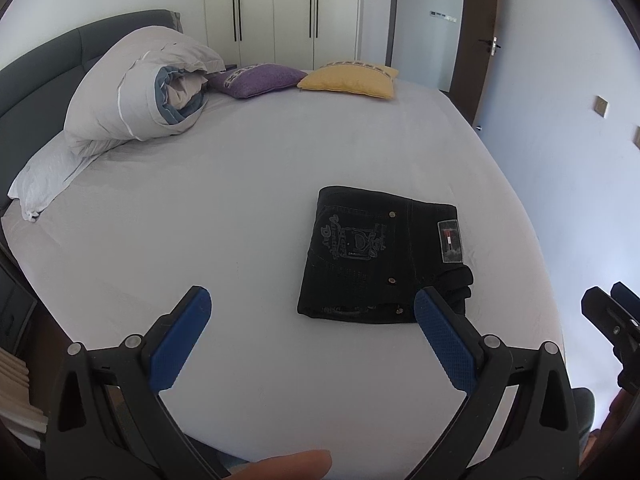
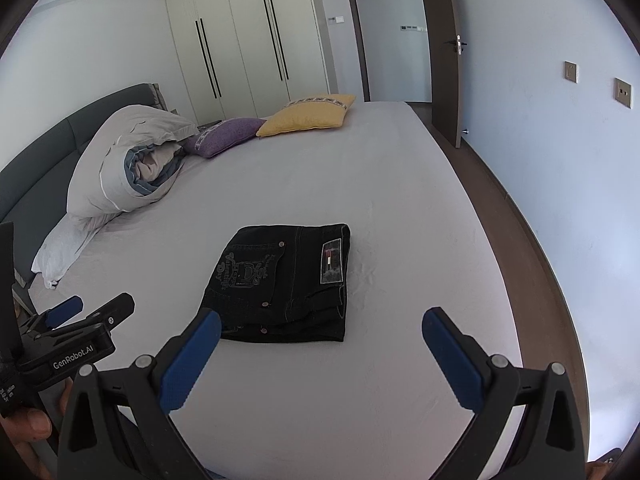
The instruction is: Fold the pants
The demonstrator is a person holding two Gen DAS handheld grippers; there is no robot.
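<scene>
While the black pants (image 1: 380, 260) lie folded into a compact square on the bed (image 1: 240, 200), both the left gripper (image 1: 312, 332) and right gripper (image 2: 320, 344) hang above it, fingers spread wide and empty. Folding looks finished; at most, the bundle's loose edge wants tidying.

Left gripper (image 1: 312, 304) and right gripper (image 2: 320, 326) hover side by side, jaws spread wide, holding nothing.

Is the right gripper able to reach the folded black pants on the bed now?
Probably yes. The right gripper is open and empty, the pants lie just ahead on the bed, and nothing stands between them.
</scene>
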